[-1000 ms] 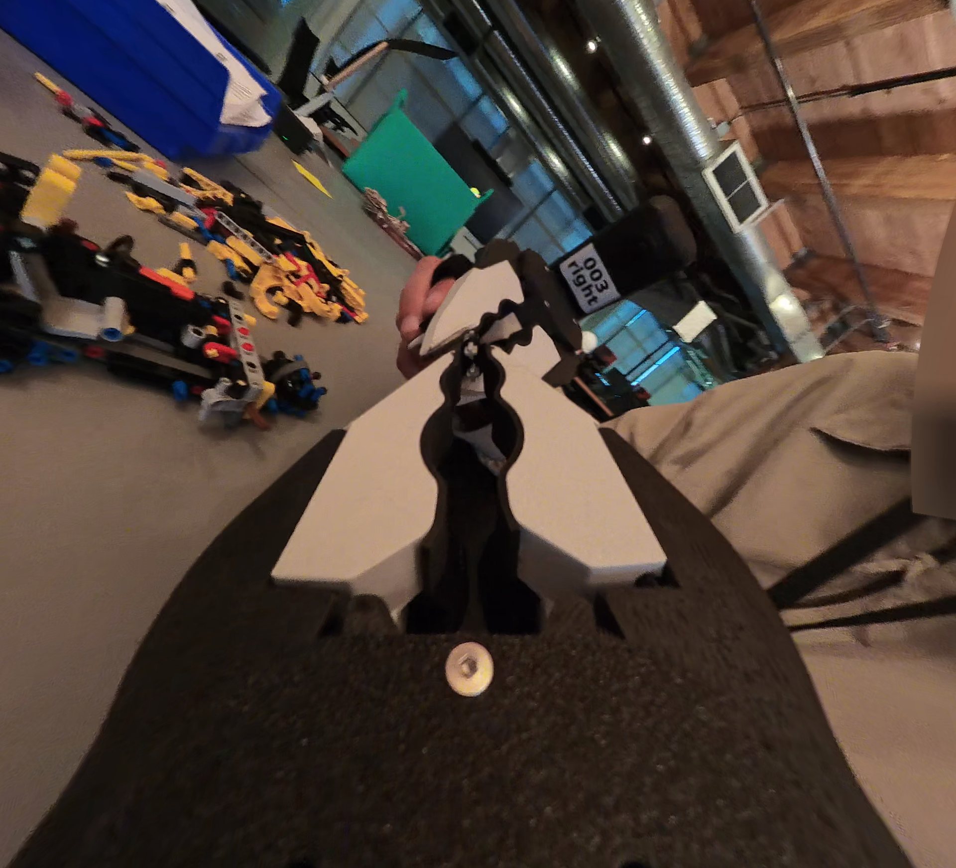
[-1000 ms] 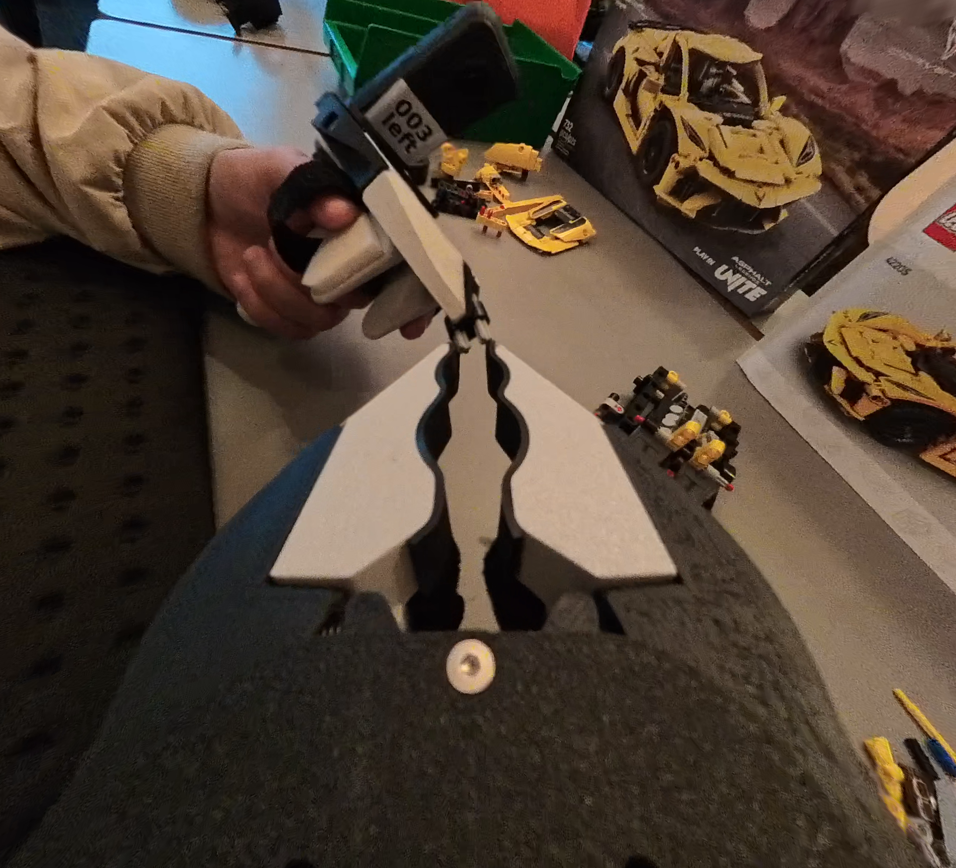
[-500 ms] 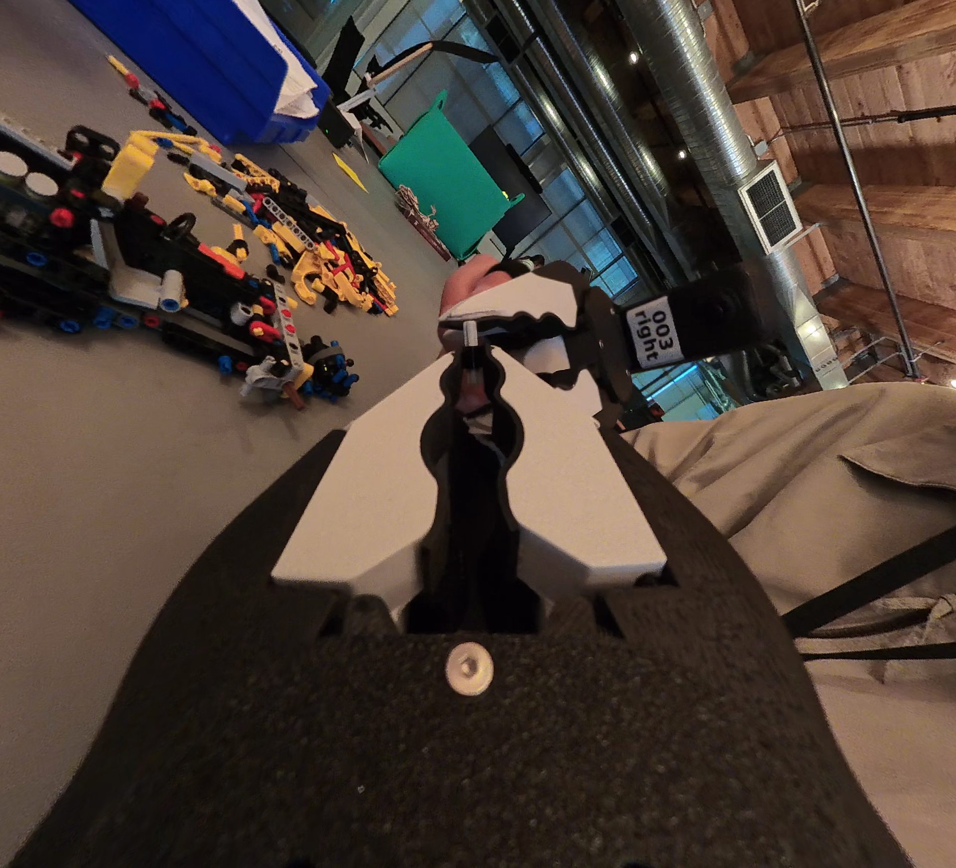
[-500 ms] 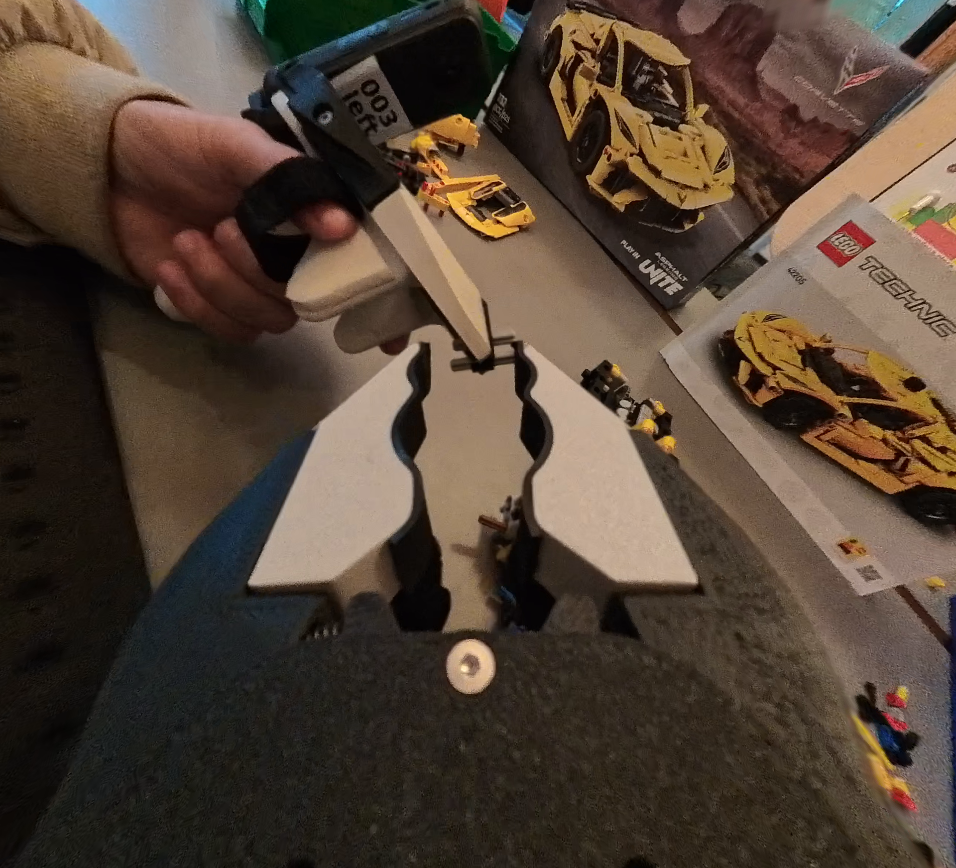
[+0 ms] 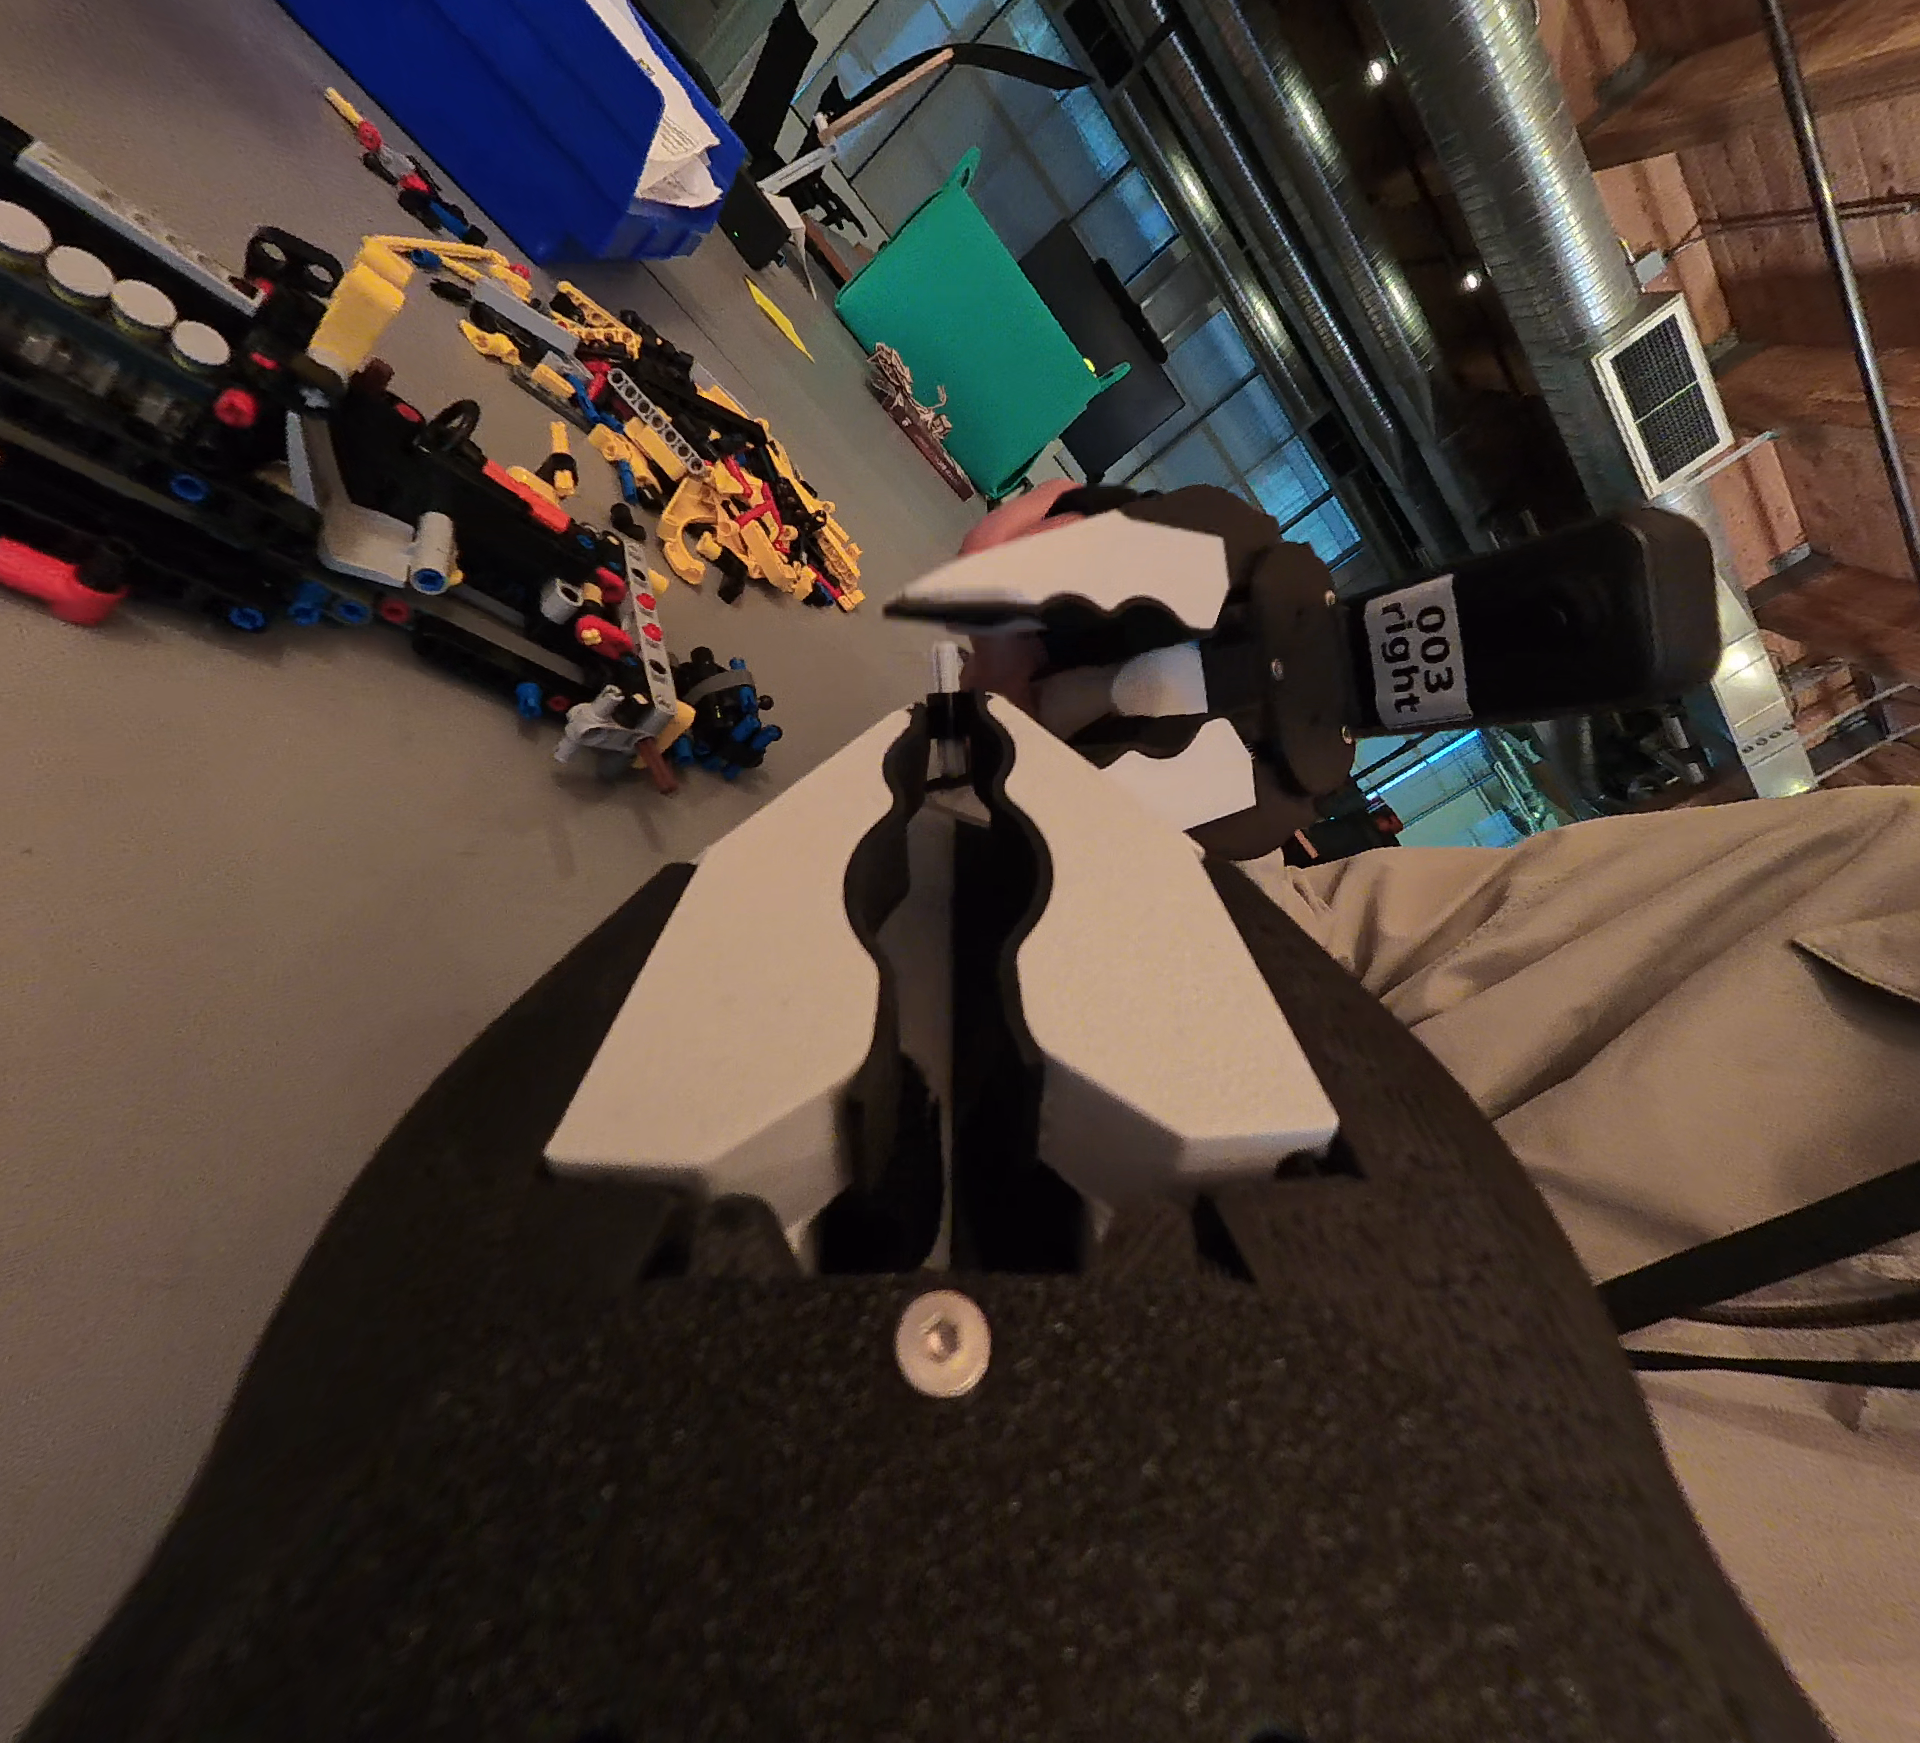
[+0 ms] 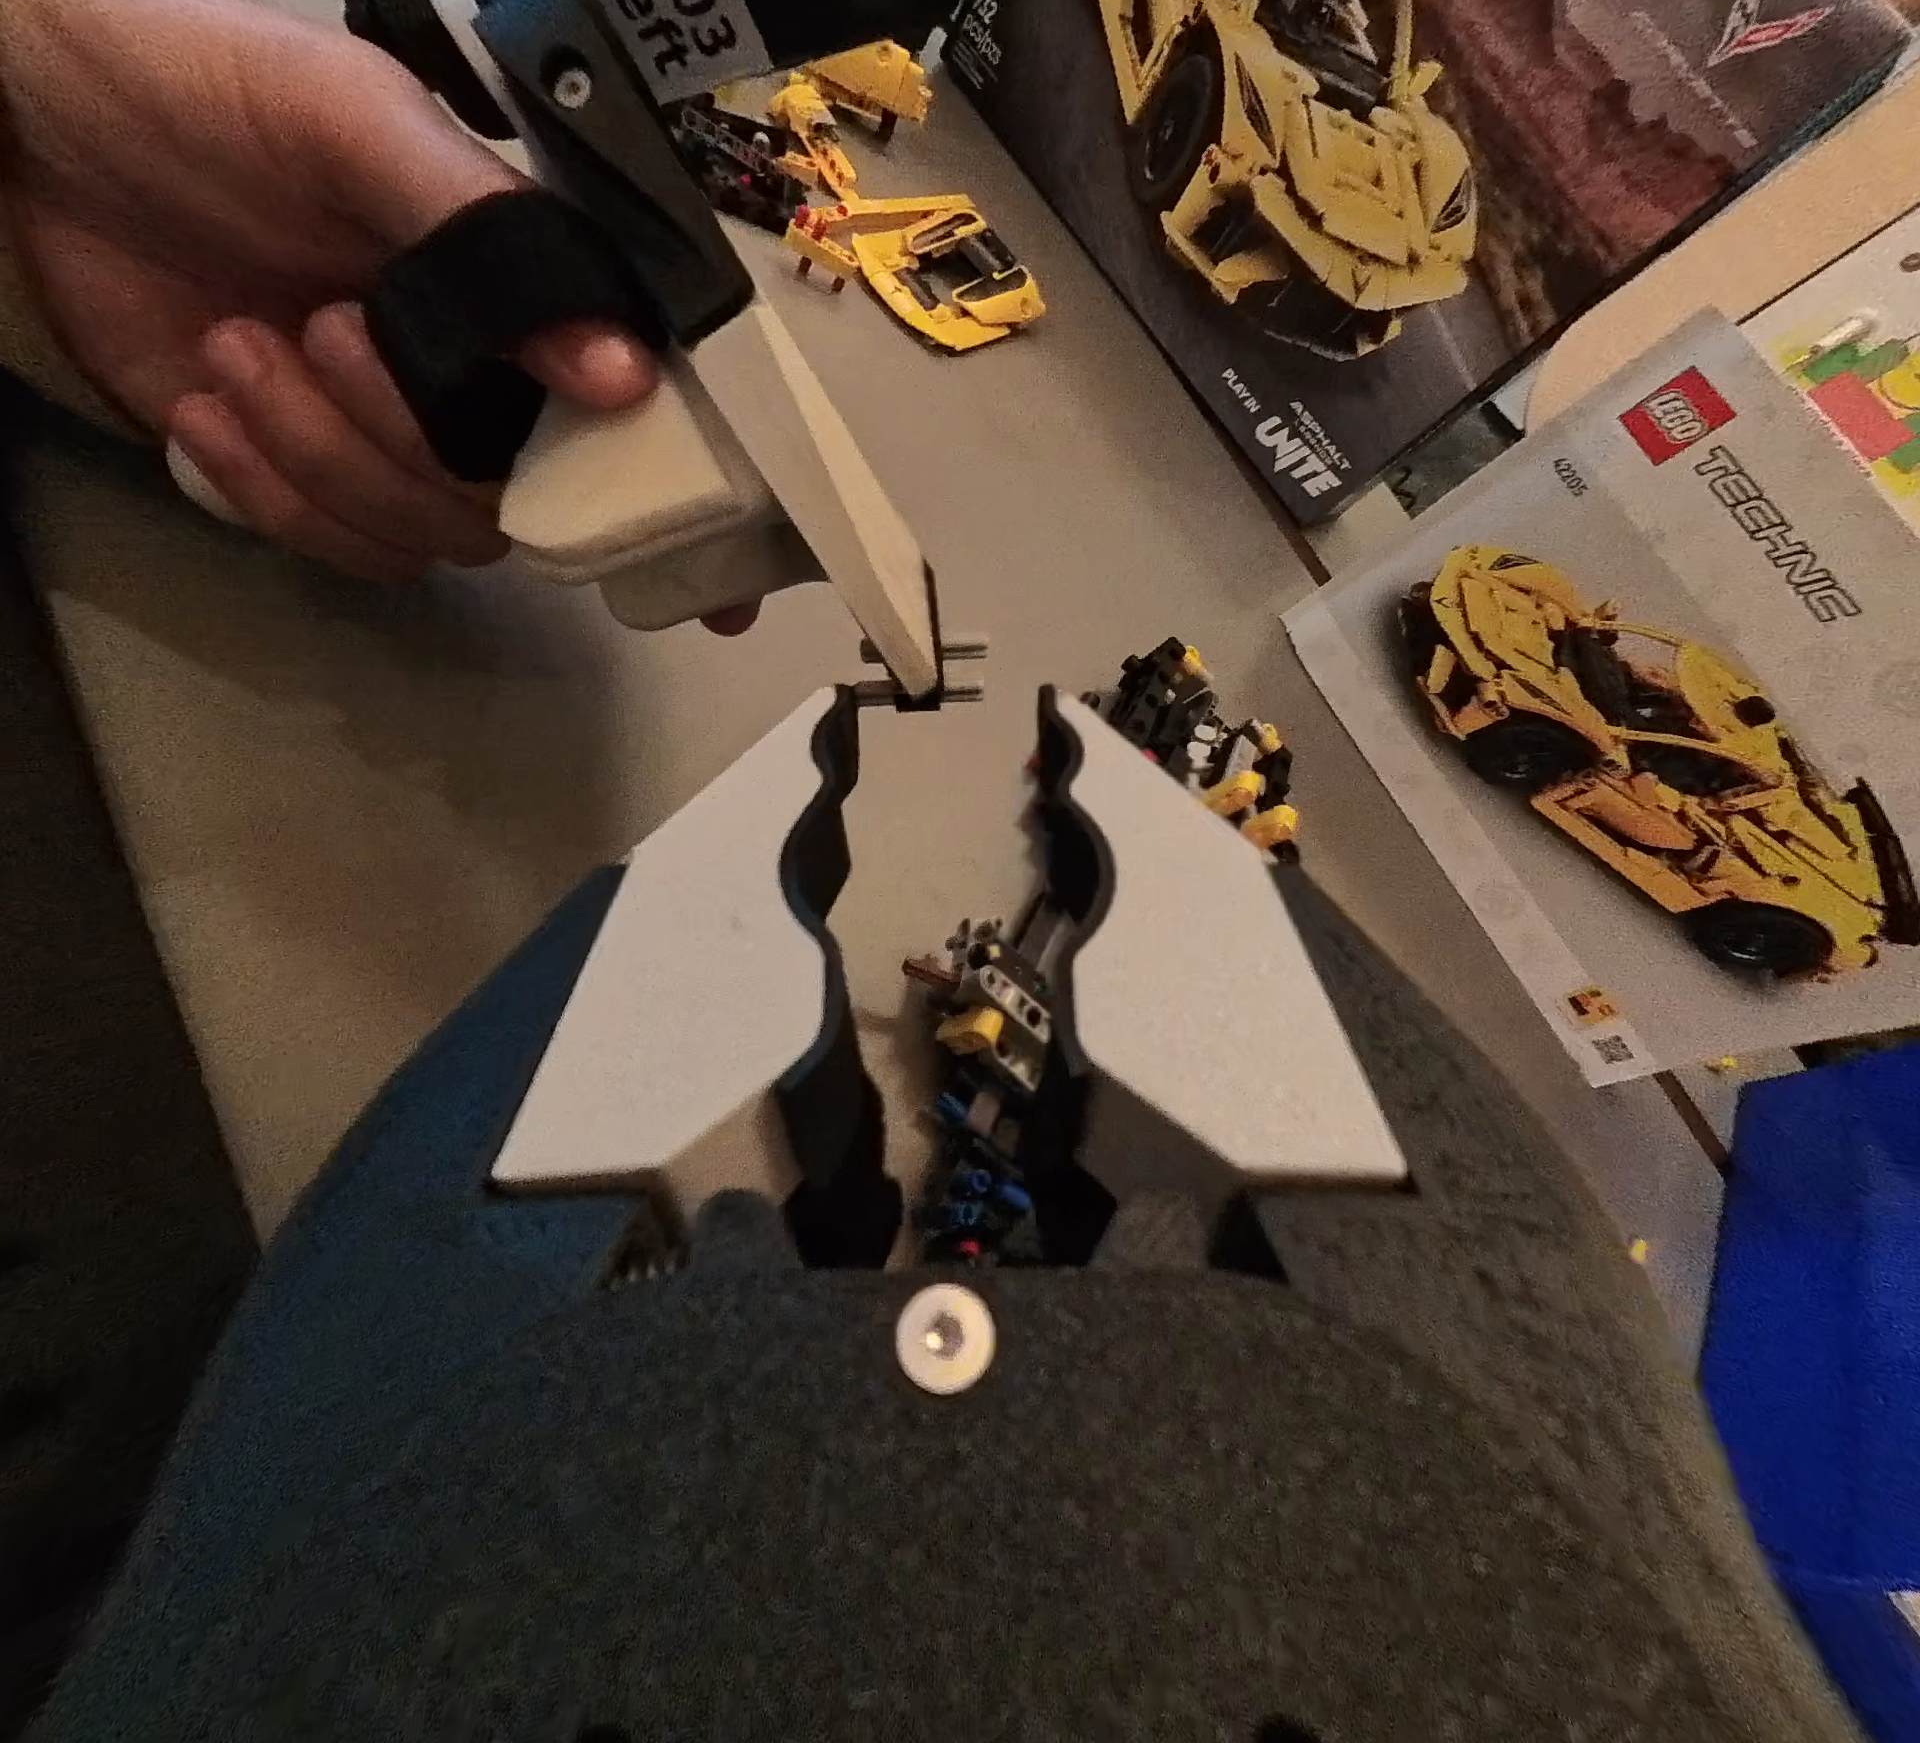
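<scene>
My left gripper (image 5: 948,719) is shut on a small black connector with grey pins (image 5: 943,685), held in the air above the grey table (image 5: 260,914). In the right wrist view the connector (image 6: 920,691) sticks out on both sides of the left gripper's (image 6: 906,654) tip. My right gripper (image 6: 945,706) is open and empty. Its fingertips stand to either side of the connector, and the left one is at the end of a pin. A hand (image 6: 239,259) holds the left gripper.
A long black car chassis (image 5: 312,488) and a pile of yellow and black pieces (image 5: 727,498) lie on the table by a blue bin (image 5: 416,31). A box picturing a yellow car (image 6: 1351,83), a booklet (image 6: 1662,706), a yellow body part (image 6: 935,270) and a small black-yellow assembly (image 6: 1205,748) lie ahead. The tips of both grippers are at nearly the same place.
My right gripper has opened wide and let go of the small connector. The left gripper stays shut on it. Both views have shifted a little.
</scene>
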